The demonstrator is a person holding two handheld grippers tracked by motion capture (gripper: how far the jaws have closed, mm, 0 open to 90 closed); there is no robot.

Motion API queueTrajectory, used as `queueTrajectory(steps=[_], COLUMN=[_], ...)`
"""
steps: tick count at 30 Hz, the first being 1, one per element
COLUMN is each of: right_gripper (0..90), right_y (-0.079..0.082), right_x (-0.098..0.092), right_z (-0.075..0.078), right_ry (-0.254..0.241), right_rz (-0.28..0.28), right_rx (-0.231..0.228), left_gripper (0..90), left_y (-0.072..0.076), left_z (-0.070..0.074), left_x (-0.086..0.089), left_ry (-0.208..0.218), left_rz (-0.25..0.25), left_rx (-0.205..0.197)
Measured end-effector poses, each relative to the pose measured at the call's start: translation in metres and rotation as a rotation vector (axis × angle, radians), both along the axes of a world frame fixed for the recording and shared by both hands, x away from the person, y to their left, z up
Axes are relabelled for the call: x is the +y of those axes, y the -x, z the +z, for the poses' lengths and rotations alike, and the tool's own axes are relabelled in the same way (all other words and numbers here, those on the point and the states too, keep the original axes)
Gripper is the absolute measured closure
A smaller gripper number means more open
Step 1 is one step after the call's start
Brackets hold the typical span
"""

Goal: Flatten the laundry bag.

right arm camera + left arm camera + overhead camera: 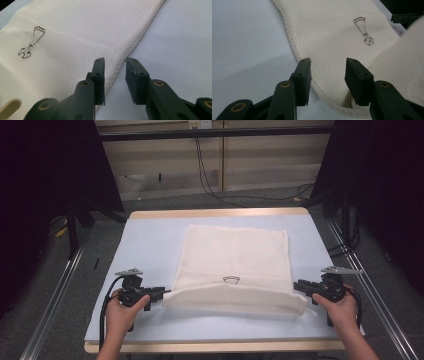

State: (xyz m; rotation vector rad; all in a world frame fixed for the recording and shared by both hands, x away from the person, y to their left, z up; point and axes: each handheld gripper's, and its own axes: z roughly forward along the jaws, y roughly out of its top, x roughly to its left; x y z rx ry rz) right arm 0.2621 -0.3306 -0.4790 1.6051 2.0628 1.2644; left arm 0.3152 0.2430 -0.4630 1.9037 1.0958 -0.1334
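Observation:
A cream mesh cloth [235,255] lies spread on the pale blue table [145,240], and its near edge bulges up in a soft fold. A small dark drawn mark [231,279] sits near that edge. My left gripper [162,292] is at the cloth's near left corner. In the left gripper view its jaws [328,62] stand apart with the folded cloth [332,32] edge between them and a gap at each pad. My right gripper [298,285] is at the near right corner. Its jaws [115,61] are also apart, over the cloth's [75,37] side edge.
Metal rails [55,295] run along both sides of the table. Black cables [210,185] trail over the floor behind it, and dark curtains hang at the left and right. Bare table surface borders the cloth on every side.

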Motion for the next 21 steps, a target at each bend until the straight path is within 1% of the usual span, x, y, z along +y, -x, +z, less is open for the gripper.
queueTrajectory(steps=[2,4,5,7,9,10,11,12,13,14,15,16,17,18,20,21], right_gripper=[68.5,68.4,68.4,68.8,69.6,69.8,69.9,69.9,70.2,70.0,70.0,69.9,70.0,70.5,72.5,74.7], right_y=[-0.001,-0.002,-0.003,-0.004,-0.004,-0.005,-0.005,-0.005,-0.006,-0.005,-0.005,-0.005,-0.004,-0.003,-0.003,-0.003], right_x=[0.002,0.005,0.006,0.009,0.013,0.015,0.015,0.015,0.016,0.016,0.016,0.016,0.017,0.018,0.019,0.019], right_z=[-0.002,-0.004,-0.004,-0.006,-0.008,-0.008,-0.008,-0.008,-0.008,-0.008,-0.008,-0.008,-0.007,-0.007,-0.007,-0.007], right_ry=[0.000,0.005,0.009,0.020,0.037,0.042,0.045,0.046,0.048,0.048,0.044,0.044,0.048,0.052,0.059,0.059], right_rz=[0.014,0.019,0.026,0.034,0.044,0.044,0.046,0.049,0.047,0.047,0.048,0.055,0.052,0.058,0.057,0.054], right_rx=[0.005,0.015,0.016,0.023,0.037,0.036,0.036,0.039,0.040,0.041,0.046,0.046,0.048,0.048,0.048,0.051], left_gripper=[55.7,55.3,54.8,55.1,55.2,55.3,55.8,55.9,55.9,55.5,55.7,56.0,56.0,56.0,55.9,56.5], left_y=[-0.004,-0.009,-0.011,-0.014,-0.017,-0.019,-0.020,-0.022,-0.022,-0.023,-0.023,-0.023,-0.023,-0.023,-0.023,-0.023], left_z=[-0.003,-0.005,-0.006,-0.006,-0.008,-0.009,-0.010,-0.012,-0.013,-0.014,-0.015,-0.016,-0.016,-0.016,-0.016,-0.016], left_x=[0.000,-0.003,-0.007,-0.013,-0.019,-0.021,-0.023,-0.025,-0.027,-0.027,-0.028,-0.029,-0.029,-0.029,-0.029,-0.030], left_ry=[-0.003,-0.015,-0.029,-0.045,-0.051,-0.067,-0.071,-0.087,-0.091,-0.111,-0.123,-0.125,-0.112,-0.117,-0.114,-0.123], left_rz=[0.016,0.011,0.020,0.012,0.012,0.009,0.008,0.002,0.012,0.003,0.007,0.011,0.013,0.014,0.008,0.011], left_rx=[0.008,0.001,-0.003,0.002,0.003,-0.001,0.003,0.001,0.006,-0.001,0.005,0.006,0.013,0.008,0.009,0.006])
